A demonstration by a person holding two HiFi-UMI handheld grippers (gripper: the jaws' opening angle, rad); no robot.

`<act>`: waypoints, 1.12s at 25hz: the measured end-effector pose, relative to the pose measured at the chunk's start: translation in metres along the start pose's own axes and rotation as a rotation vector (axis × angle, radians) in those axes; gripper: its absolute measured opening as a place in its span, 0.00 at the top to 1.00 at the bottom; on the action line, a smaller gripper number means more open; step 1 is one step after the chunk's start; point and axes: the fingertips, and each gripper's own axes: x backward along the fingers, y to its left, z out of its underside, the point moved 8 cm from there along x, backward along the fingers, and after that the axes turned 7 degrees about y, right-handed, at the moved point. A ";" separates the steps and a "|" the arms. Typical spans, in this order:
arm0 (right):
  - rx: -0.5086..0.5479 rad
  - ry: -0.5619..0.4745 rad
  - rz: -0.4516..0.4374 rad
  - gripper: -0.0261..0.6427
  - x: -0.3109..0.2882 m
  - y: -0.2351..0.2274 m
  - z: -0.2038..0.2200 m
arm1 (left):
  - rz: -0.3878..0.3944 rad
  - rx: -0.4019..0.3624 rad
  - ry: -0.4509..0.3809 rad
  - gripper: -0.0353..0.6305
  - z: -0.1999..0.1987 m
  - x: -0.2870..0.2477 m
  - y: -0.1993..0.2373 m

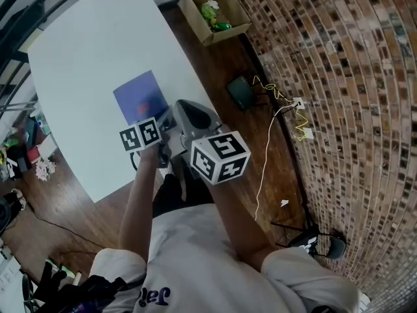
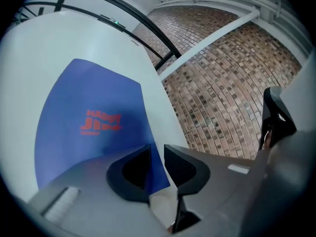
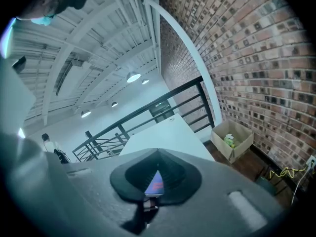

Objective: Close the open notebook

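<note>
1. Notebook [image 2: 89,127] closed and flat on white surface [image 1: 85,51], blue cover with red print facing up, near corner at left gripper [image 2: 157,157].
2. Left fingers [image 2: 185,168] spread by a narrow gap, blue cover edge showing between them, not pinched.
3. Right gripper [image 3: 158,154] just beside the left, over the surface's near edge, fingers pressed together at the tips, empty.
4. Farther off, open cardboard box [image 1: 215,10] on wooden floor [image 1: 228,64], beside brick wall [image 1: 339,77].
</note>
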 end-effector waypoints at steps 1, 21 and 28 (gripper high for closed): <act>0.001 -0.002 -0.002 0.97 0.002 0.002 0.000 | 0.009 -0.009 0.005 0.79 0.000 0.000 -0.001; 0.228 -0.215 0.009 0.97 0.101 0.148 0.005 | 0.036 -0.463 -0.529 0.88 0.031 0.240 -0.087; 0.351 -0.255 -0.035 0.97 0.139 0.194 0.023 | -0.087 -0.552 -0.708 0.92 0.077 0.314 -0.096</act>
